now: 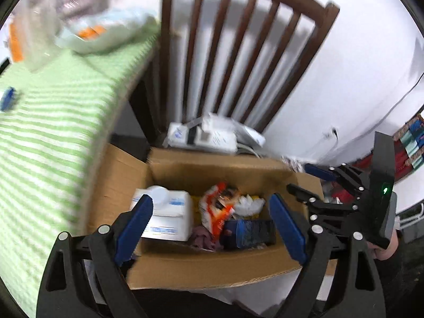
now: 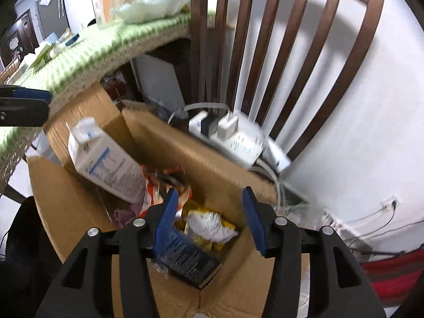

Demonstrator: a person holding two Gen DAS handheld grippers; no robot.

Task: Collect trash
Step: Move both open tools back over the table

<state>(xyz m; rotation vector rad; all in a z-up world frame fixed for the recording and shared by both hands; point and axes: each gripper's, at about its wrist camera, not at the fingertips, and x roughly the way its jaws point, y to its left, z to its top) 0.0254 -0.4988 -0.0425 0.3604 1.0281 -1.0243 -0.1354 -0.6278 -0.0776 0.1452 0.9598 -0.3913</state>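
The open brown cardboard box (image 1: 212, 267) serves as the landmark. To its left, the bench (image 1: 47, 137) under a green-and-white striped cloth is seen, with a small blue item (image 1: 9, 98) lying on it, too blurred to identify. Inside the box, from left to right, a white rectangular carton with blue print (image 1: 167, 217), an orange-and-white crinkled snack wrapper (image 1: 216, 206), a crumpled white tissue (image 1: 249, 204) and a dark blue flat packet (image 1: 251, 232) are collected. Behind the box, a white power strip with plugs (image 1: 209, 137) lies at the foot of a dark wooden slatted chair (image 1: 238, 53).

The step in hand is judged to be withdrawal after a drop. It is done well if both grippers are lifted straight clear of the box walls, so that nothing is dragged out, before the bench is searched for remaining trash.

The left gripper (image 1: 212, 220) is held wide apart above the box, nothing clamped. The right gripper (image 2: 210, 220) stands about half apart over the dark packet; nothing is pressed between its pads, though the left pad (image 2: 165, 220) overlaps the packet in view.
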